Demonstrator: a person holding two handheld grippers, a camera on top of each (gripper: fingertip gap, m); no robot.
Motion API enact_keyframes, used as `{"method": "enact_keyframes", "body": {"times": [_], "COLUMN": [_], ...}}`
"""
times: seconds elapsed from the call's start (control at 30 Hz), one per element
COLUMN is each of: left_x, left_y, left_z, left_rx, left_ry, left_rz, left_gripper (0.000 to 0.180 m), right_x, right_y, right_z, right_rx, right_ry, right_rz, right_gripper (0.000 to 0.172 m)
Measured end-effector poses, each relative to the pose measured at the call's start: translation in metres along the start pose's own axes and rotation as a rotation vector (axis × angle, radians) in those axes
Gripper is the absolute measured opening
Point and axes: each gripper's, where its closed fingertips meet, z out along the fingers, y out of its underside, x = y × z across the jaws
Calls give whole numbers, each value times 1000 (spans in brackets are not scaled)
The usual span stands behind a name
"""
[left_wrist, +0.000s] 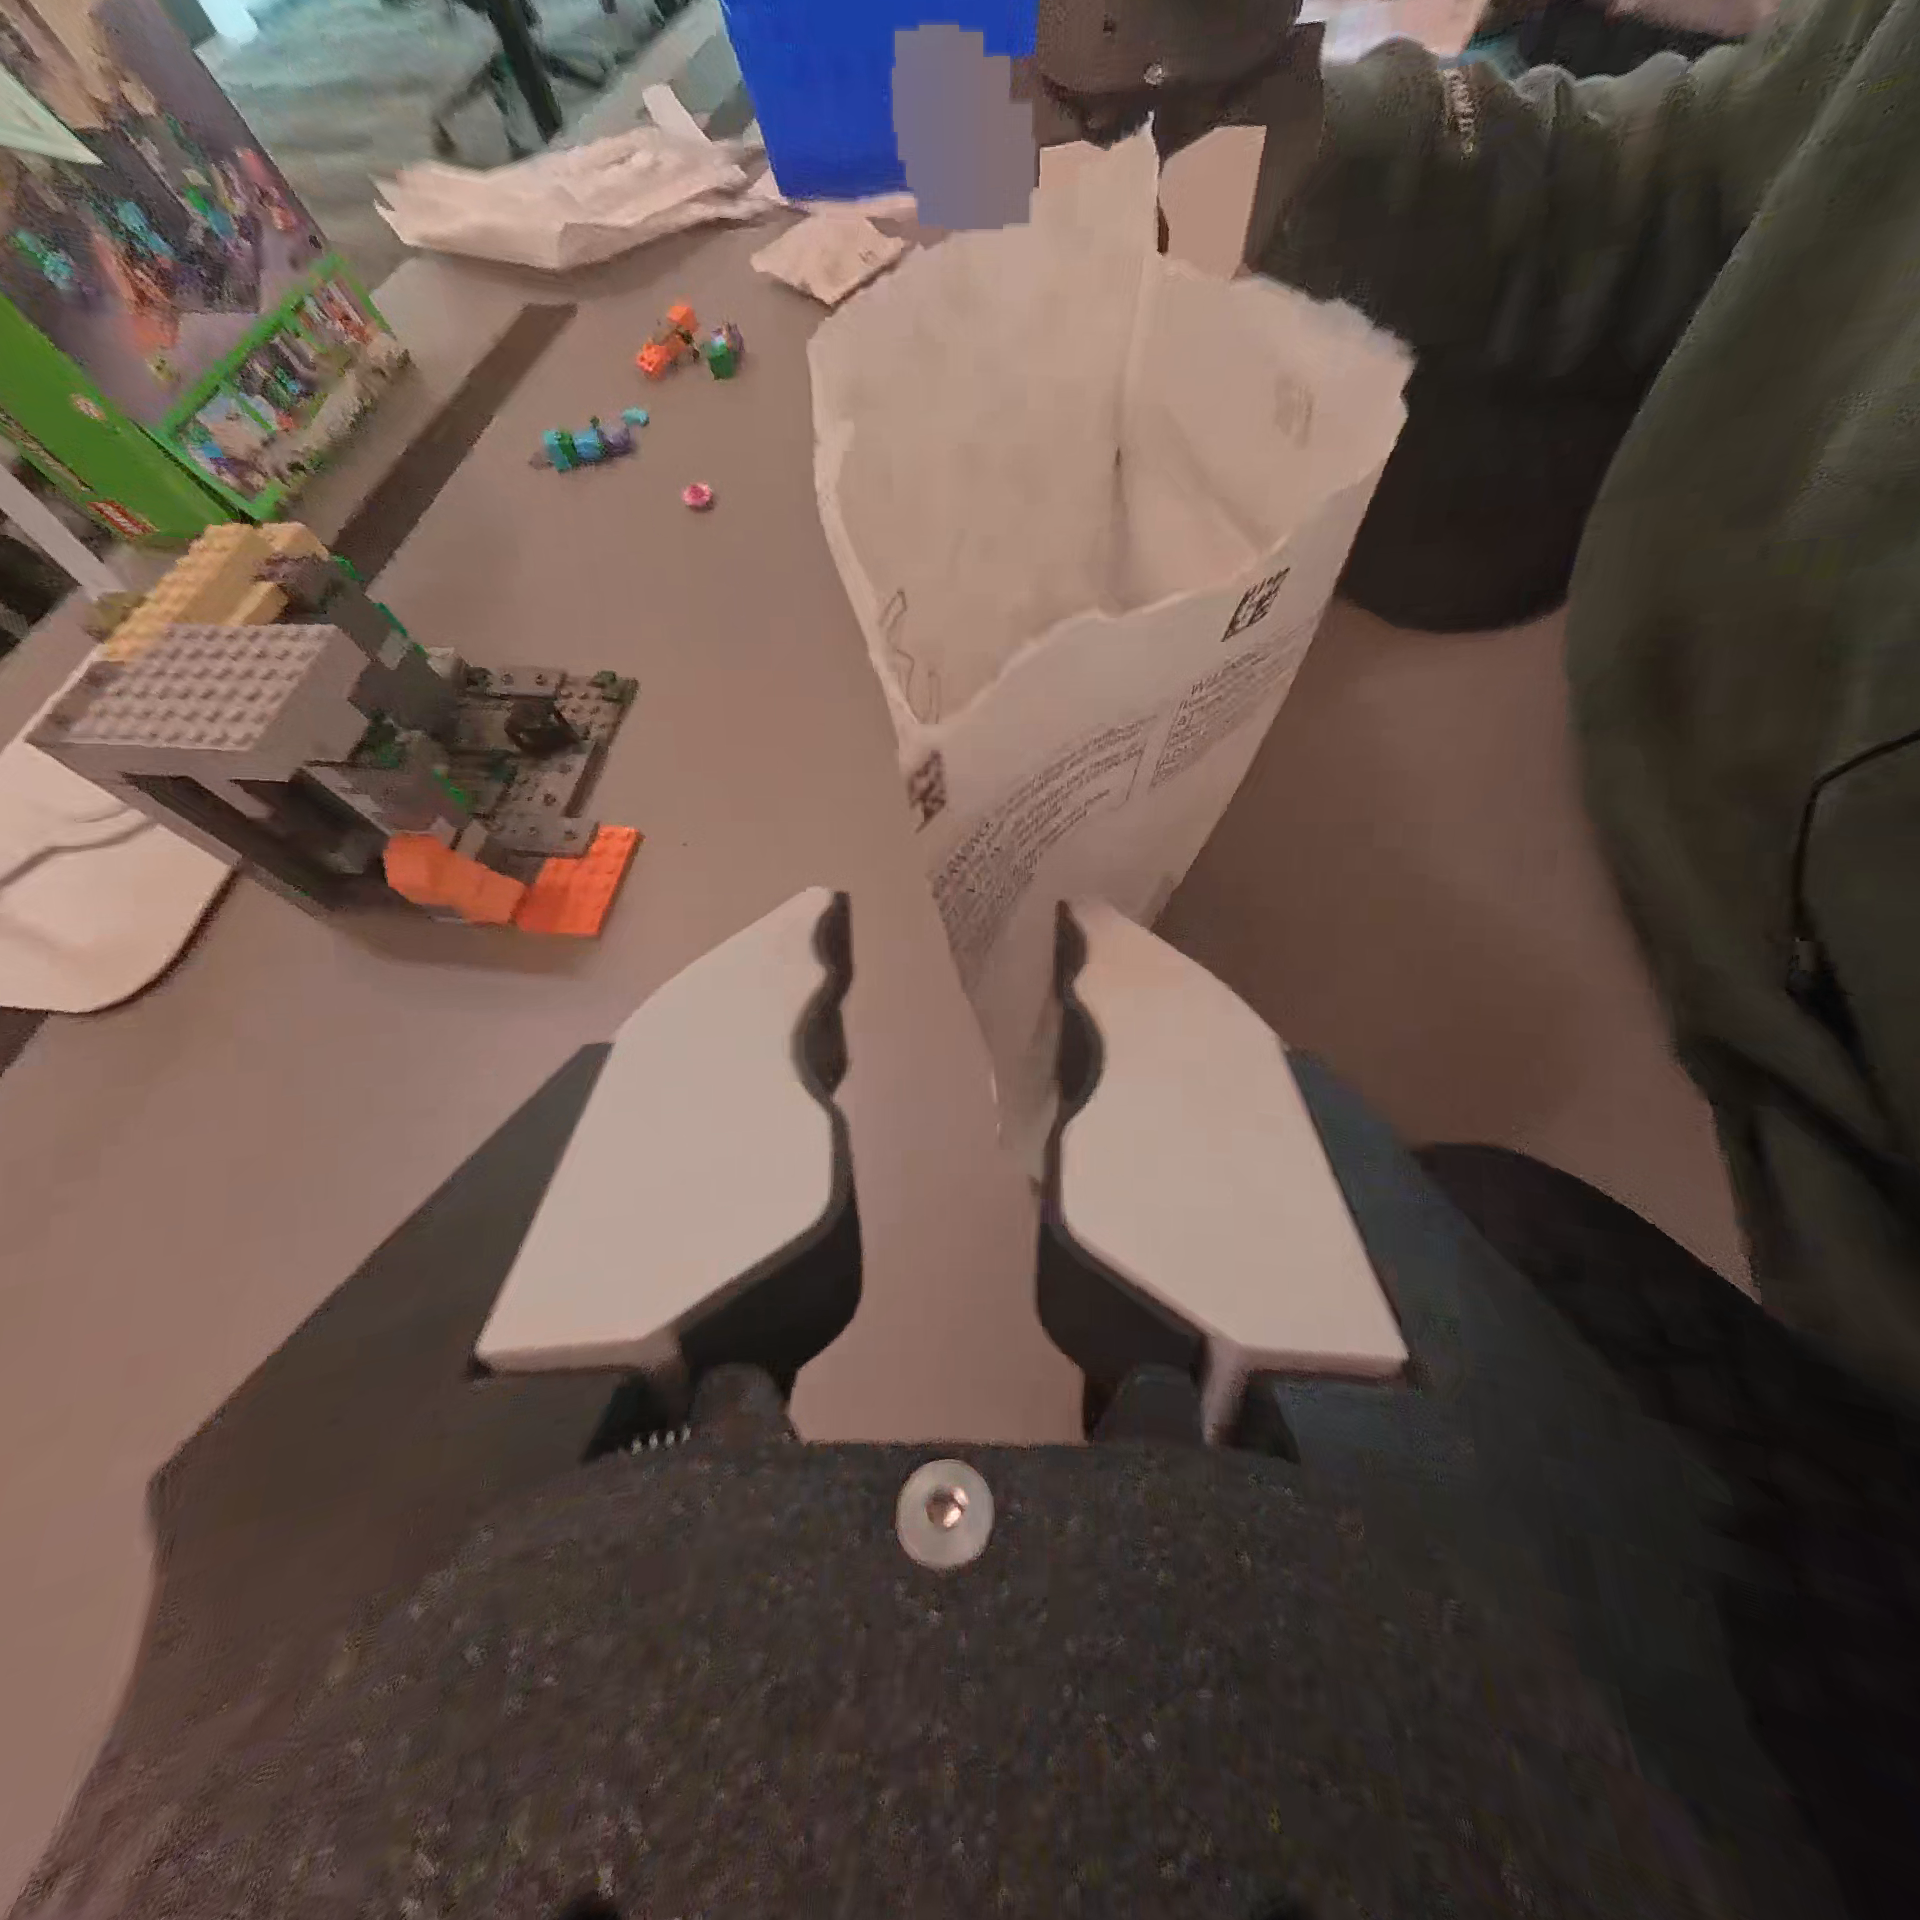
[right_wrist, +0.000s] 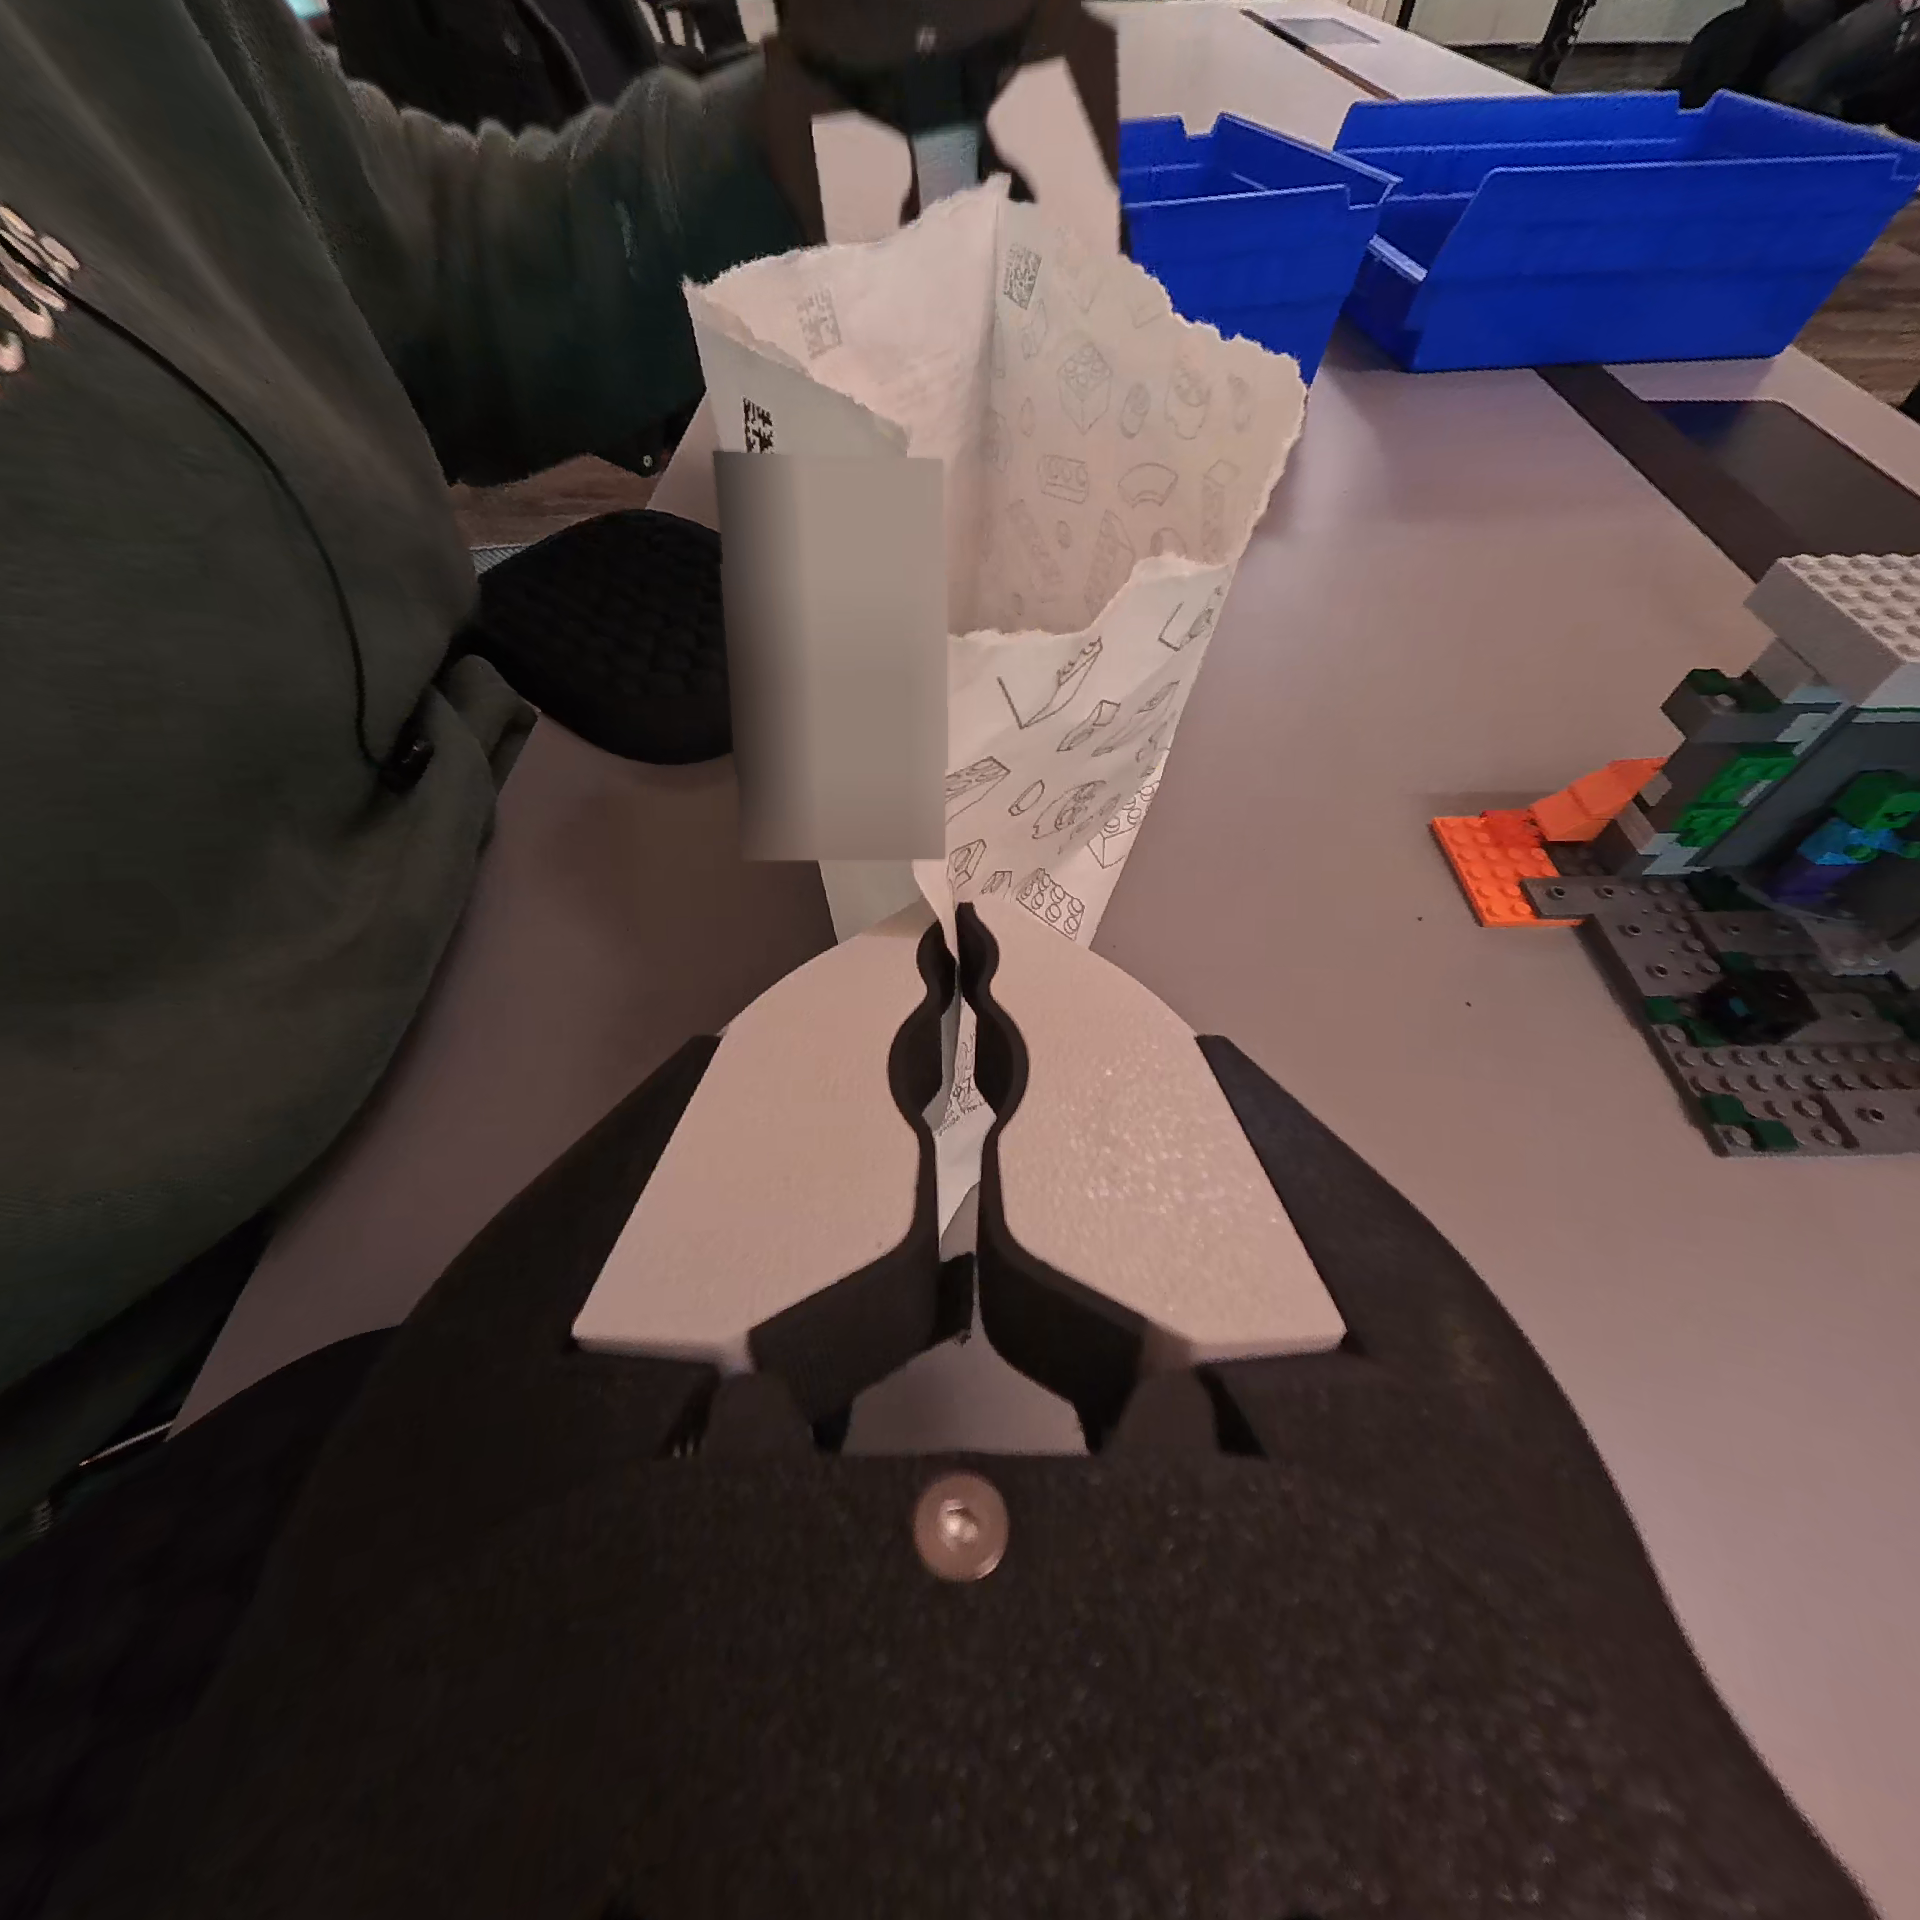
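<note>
While a paper bag (right_wrist: 1091, 499) hangs above, brick model (right_wrist: 1766, 883) stands on grey table (right_wrist: 1351, 1039).

1 white paper bag (right_wrist: 1081, 520), 2 blue bins (right_wrist: 1621, 239), 1 brick model (left_wrist: 343, 748), 1 toy box (left_wrist: 177, 343), 2 grippers (right_wrist: 957, 961)

A white paper bag (right_wrist: 1081, 540), printed with grey line drawings of toy bricks on one face and blocks of small text and square codes on another, stood upright in the middle of both wrist views, its torn, ragged mouth gaping open at the top. In the right wrist view its lower edge was pinched between the closed pads of the right gripper (right_wrist: 957, 971), and the left gripper (right_wrist: 951, 156) met its top rim at the upper centre. In the left wrist view the bag (left_wrist: 1101, 499) hung beside the inner face of the right-hand finger (left_wrist: 1164, 1060) of that open gripper (left_wrist: 948, 935), with a clear gap to the other finger.
</note>
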Motion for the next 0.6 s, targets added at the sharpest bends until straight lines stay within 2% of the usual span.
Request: {"method": "enact_keyframes", "body": {"times": [0.07, 0.1, 0.2, 0.27, 0.37, 0.47, 0.6], "left_x": [0, 0, -2, 0, 6, 9, 8], "left_y": [0, -1, 0, -1, 0, 1, 2], "left_z": [9, 11, 11, 11, 9, 7, 5], "left_rx": [64, 102, 170, 201, 231, 257, 275], "left_ry": [-49, -56, -59, -40, -18, 7, 11], "left_rz": [17, 8, -19, -39, -35, -40, -44], "left_gripper": [5, 0, 0, 0, 0, 0, 0], "right_x": [0, 0, 3, 14, 58, 127, 179], "right_y": [0, -1, -4, -15, -19, 20, 75], "right_z": [0, 0, -6, -21, -57, -95, -108], "right_rx": [-4, -8, -2, 60, 102, -33, -184], "right_ry": [-2, -4, 7, 45, 236, 553, 679], "right_rz": [3, 6, 16, 43, 111, 257, 430], "right_gripper": [0, 0, 3, 7, 12, 20, 33]}}
